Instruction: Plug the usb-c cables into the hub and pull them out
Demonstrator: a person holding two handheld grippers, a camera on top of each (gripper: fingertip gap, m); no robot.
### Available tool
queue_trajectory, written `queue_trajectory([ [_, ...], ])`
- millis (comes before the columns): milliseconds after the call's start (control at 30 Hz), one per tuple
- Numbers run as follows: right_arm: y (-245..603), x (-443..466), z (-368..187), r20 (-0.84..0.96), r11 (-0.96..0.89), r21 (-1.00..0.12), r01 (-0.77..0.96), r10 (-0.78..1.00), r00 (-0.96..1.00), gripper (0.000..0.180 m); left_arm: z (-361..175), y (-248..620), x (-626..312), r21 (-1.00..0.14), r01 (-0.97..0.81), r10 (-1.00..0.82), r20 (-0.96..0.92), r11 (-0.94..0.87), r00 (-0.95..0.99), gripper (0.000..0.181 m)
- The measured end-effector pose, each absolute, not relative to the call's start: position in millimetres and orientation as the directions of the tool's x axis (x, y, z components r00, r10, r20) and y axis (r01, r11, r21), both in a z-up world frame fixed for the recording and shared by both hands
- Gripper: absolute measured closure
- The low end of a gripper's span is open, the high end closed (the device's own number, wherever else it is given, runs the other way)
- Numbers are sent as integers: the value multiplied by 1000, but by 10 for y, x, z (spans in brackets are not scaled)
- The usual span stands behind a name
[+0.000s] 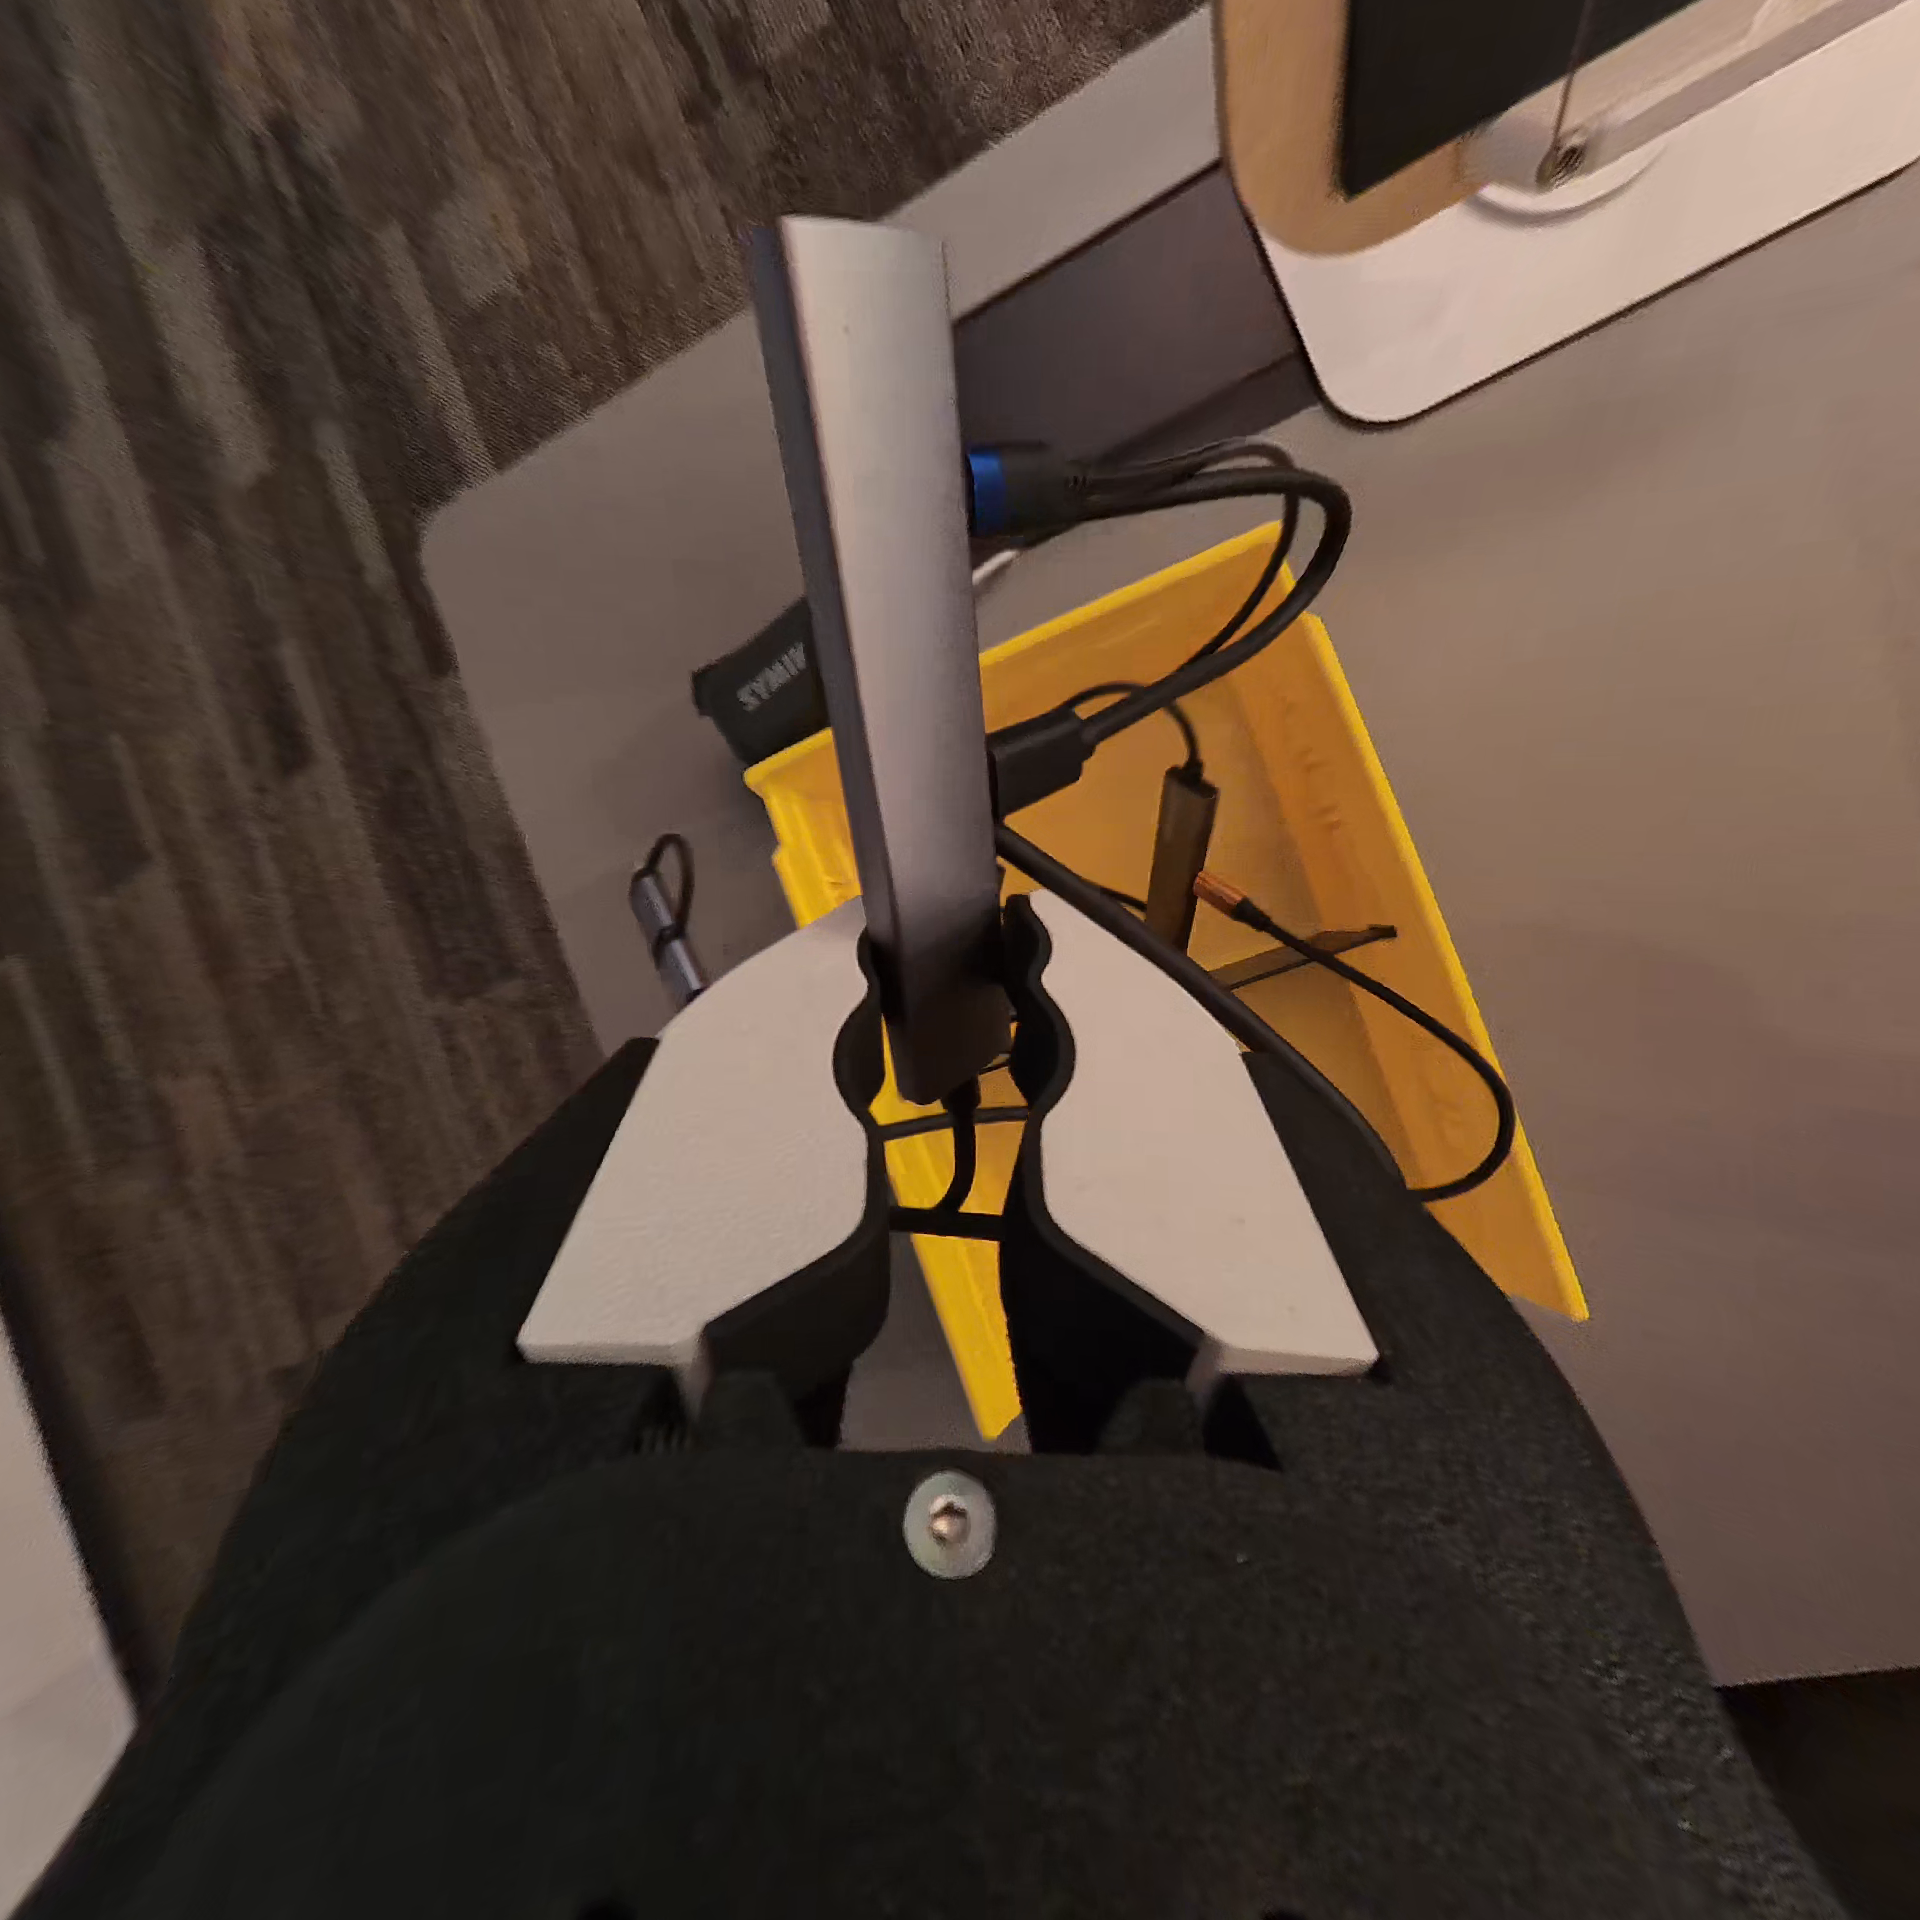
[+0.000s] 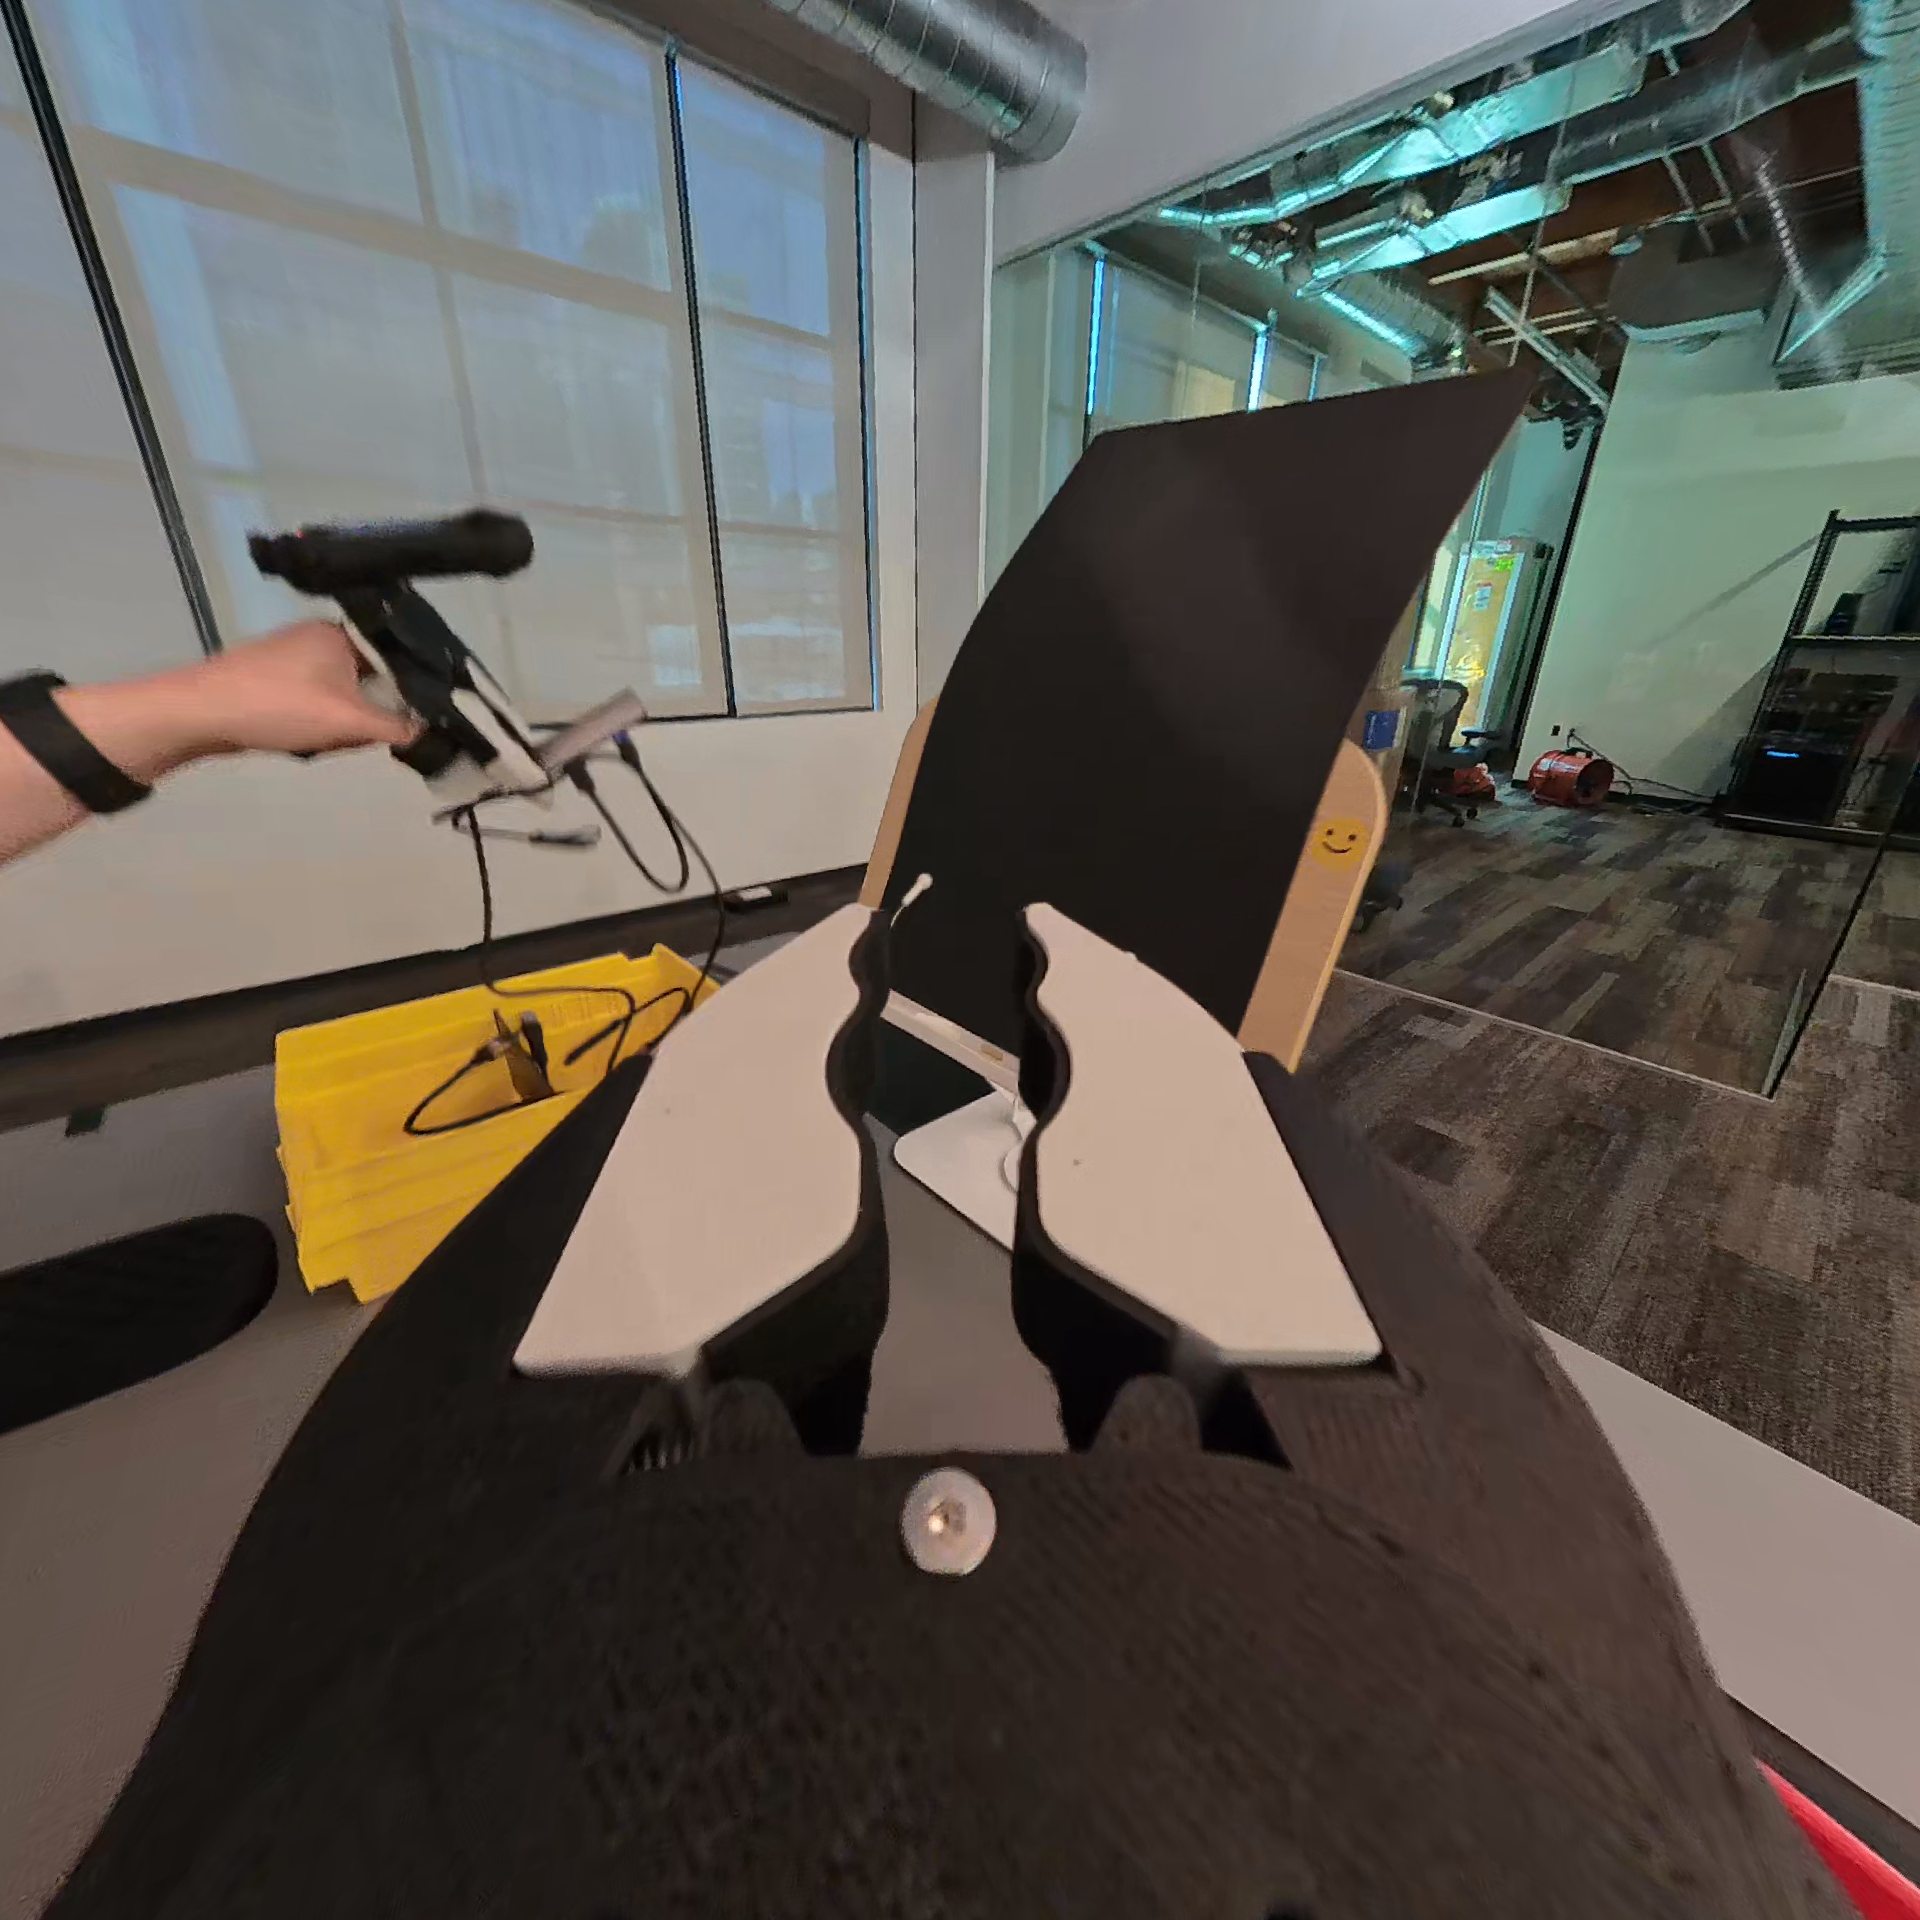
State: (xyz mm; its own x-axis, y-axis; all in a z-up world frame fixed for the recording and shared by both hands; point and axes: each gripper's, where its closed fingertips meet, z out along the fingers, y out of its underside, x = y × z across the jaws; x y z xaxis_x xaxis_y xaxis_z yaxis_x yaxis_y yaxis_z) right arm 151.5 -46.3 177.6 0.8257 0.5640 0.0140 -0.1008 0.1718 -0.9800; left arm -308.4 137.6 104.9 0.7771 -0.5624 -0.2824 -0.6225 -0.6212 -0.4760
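Above yellow tray (image 1: 1340, 831), your left tongs (image 1: 940, 997) clamped on lower end of grey hub (image 1: 883, 582), hub sticking up and forward from tips, held in air over tabletop (image 1: 1662, 935). Black cables (image 1: 1226, 644) plugged into hub's right side, looping down into tray. Your right tongs (image 2: 951, 935) apart, nothing between them, well apart from hub (image 2: 603, 720), facing black panel (image 2: 1174, 665). Your hand (image 2: 281, 691) grips left tool at far left.
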Motion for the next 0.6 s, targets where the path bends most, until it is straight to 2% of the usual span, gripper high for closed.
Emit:
queue_trajectory([
  [233, -347, 1140, 1565, 125, 140, -989, 53, 577, 807, 157, 1611, 1216, -2836, -481, -673, -554, -385, -562, 738, 161],
  [600, -336, 725, 1412, 191, 130, -982, 141, 625, 756, 157, 1777, 1194, -2709, -474, -681, -533, -424, -558, 732, 170],
])
